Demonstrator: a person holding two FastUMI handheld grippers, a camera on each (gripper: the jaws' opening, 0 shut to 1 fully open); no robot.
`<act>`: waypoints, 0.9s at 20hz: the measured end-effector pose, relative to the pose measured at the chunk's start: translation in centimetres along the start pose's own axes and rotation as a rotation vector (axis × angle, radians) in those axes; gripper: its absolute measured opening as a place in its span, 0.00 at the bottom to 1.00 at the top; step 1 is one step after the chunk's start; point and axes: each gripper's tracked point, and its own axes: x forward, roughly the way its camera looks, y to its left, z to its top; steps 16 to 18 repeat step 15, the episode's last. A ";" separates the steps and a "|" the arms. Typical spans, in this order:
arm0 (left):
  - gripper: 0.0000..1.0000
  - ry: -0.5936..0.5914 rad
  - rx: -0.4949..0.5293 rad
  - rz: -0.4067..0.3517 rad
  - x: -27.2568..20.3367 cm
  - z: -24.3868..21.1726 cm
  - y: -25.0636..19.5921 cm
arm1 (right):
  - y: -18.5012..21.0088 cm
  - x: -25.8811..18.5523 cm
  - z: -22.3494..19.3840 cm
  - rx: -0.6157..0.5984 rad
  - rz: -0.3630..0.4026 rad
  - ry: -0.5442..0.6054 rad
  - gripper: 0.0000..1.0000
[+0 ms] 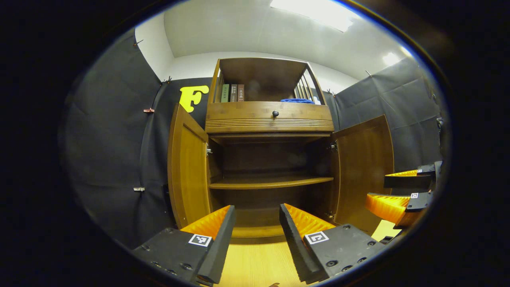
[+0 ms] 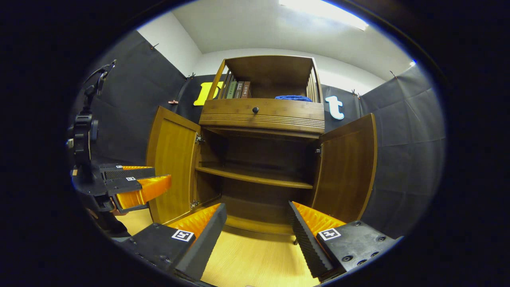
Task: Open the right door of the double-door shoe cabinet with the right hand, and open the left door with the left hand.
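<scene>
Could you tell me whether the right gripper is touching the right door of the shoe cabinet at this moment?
Apart. In the right gripper view, the right gripper is open over the floor, and the swung-open right door stands beyond its fingers with a plain gap.

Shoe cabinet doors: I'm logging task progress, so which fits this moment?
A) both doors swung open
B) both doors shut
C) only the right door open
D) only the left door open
A: the left door and the right door both stand swung outward, baring the inner shelf, while the left gripper and the right gripper hang open in front, touching neither door.
</scene>
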 end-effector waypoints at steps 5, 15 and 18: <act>0.70 -0.007 0.008 -0.004 -0.1 0.2 -0.6 | -0.3 0.7 0.0 0.014 0.007 0.013 0.96; 0.71 0.000 -0.005 -0.024 0.0 -0.2 -1.1 | -0.4 0.4 -0.3 0.014 0.005 0.014 0.97; 0.71 0.000 -0.005 -0.024 0.0 -0.2 -1.1 | -0.4 0.4 -0.3 0.014 0.005 0.014 0.97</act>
